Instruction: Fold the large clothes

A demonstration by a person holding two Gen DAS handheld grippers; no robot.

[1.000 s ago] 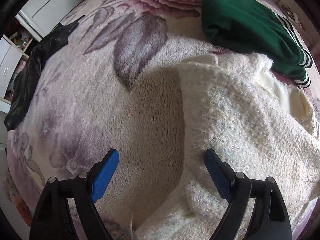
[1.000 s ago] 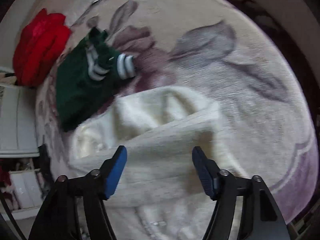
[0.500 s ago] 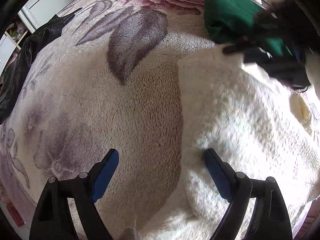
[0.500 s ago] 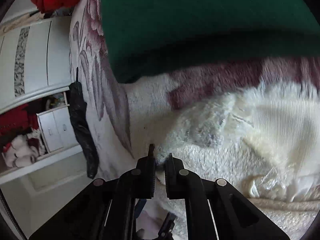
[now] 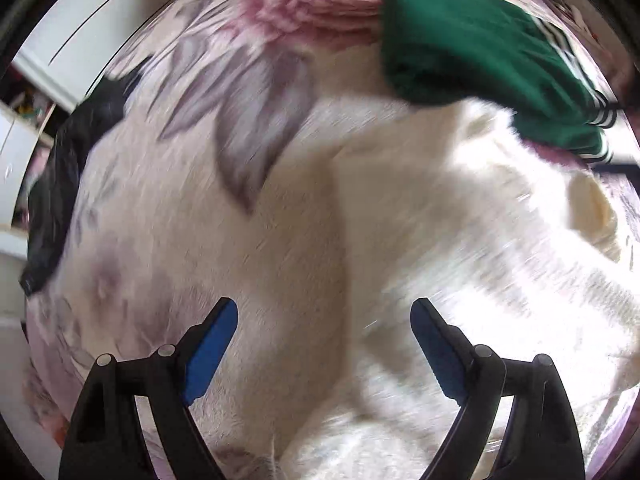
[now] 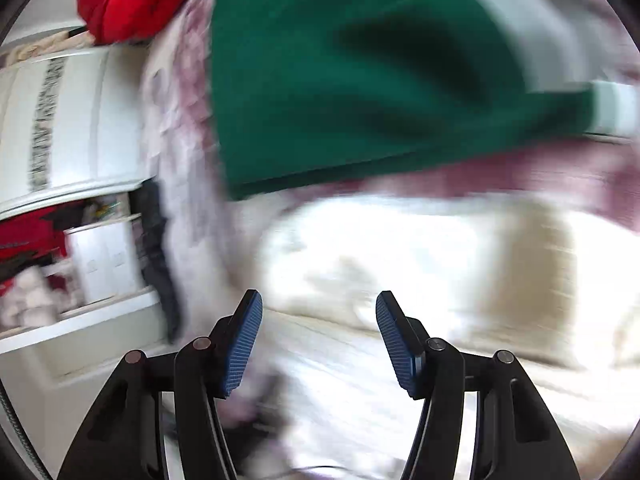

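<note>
Seemingly midway: the cream garment (image 5: 460, 220) lies partly folded on the bed (image 5: 180, 220); left claw (image 5: 324, 344) gapes empty, right claw (image 6: 318, 344) is opening, nothing between.

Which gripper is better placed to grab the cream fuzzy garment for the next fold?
Probably the right gripper: its jaws are opening with nothing between them, directly over the cream fuzzy garment. The left gripper, also open, straddles its edge beside the floral blanket.

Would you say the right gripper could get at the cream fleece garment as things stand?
Probably yes: the right gripper points down at the cream fleece garment, its jaws opening with nothing between them and nothing in its way; the green garment lies beyond.
</note>
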